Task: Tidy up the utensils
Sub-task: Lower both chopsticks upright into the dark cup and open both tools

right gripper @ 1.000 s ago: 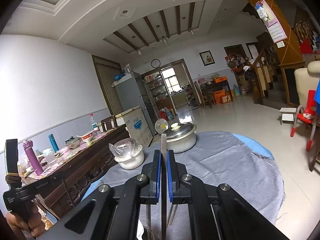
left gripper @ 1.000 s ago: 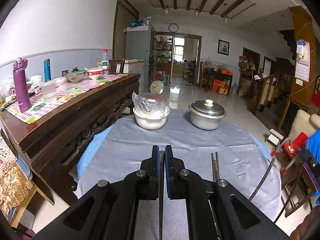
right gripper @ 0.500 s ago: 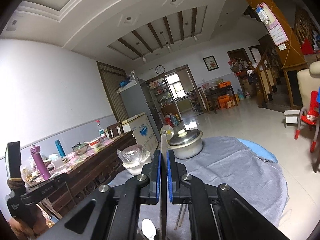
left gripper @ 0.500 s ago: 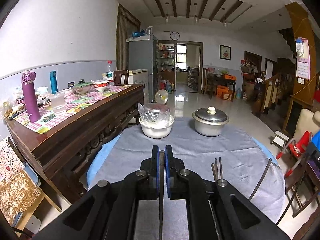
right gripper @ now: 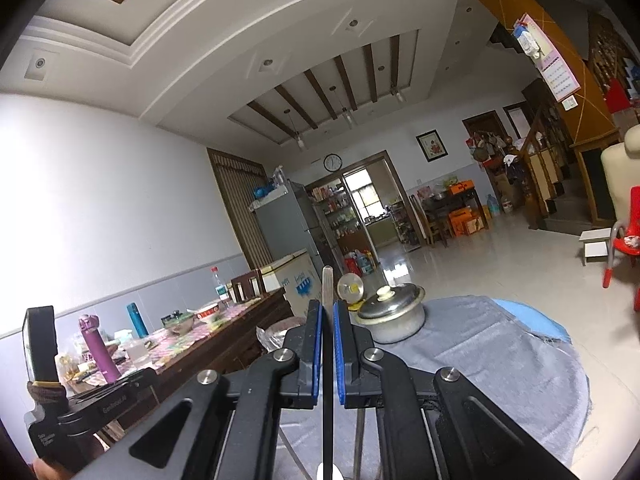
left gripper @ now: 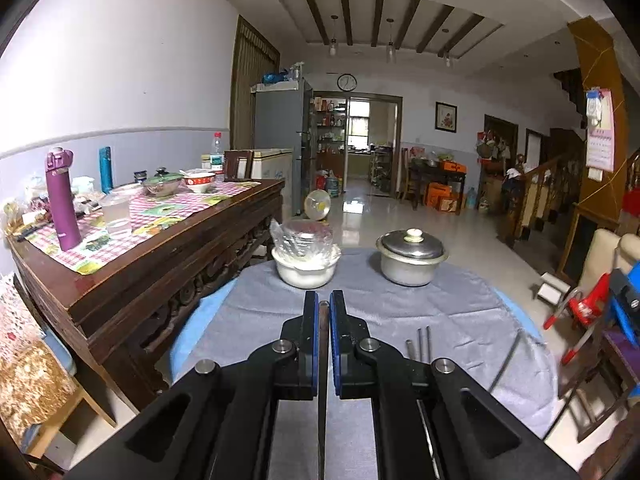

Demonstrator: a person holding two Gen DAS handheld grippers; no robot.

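Both views are tilting upward compared with a second ago: the grey-clothed round surface (left gripper: 400,312) is sliding lower in each picture and more ceiling is showing, so both hands are rising.

Left tool (left gripper: 324,308) is clamped on a thin dark flat utensil handle (left gripper: 322,380), which is running straight down between the blue pads toward 6 o'clock. Right tool (right gripper: 327,312) is likewise closed on a slim pale flat utensil handle (right gripper: 327,284), whose tip is poking out past the pads toward 12 o'clock while a small white rounded end is showing at the bottom edge, possibly a spoon bowl.

Both pieces are looking light, stiff and smooth, so they are likely to pivot or slip in a pinch this narrow; gripping nearer the middle of each handle would be steadying them better. Which kind of utensil the left one is, I cannot tell.

Two thin metal chopsticks (left gripper: 418,344) are lying on the cloth at about 4 o'clock from the left tool. A white bowl covered in clear plastic (left gripper: 306,258) and a lidded steel pot (left gripper: 411,258) are standing at 12 and 1 o'clock, well apart from the tools.

Left tool is pointing somewhat downward over the cloth; right tool is pointing about level, with the other handheld device visible at its 8 o'clock.
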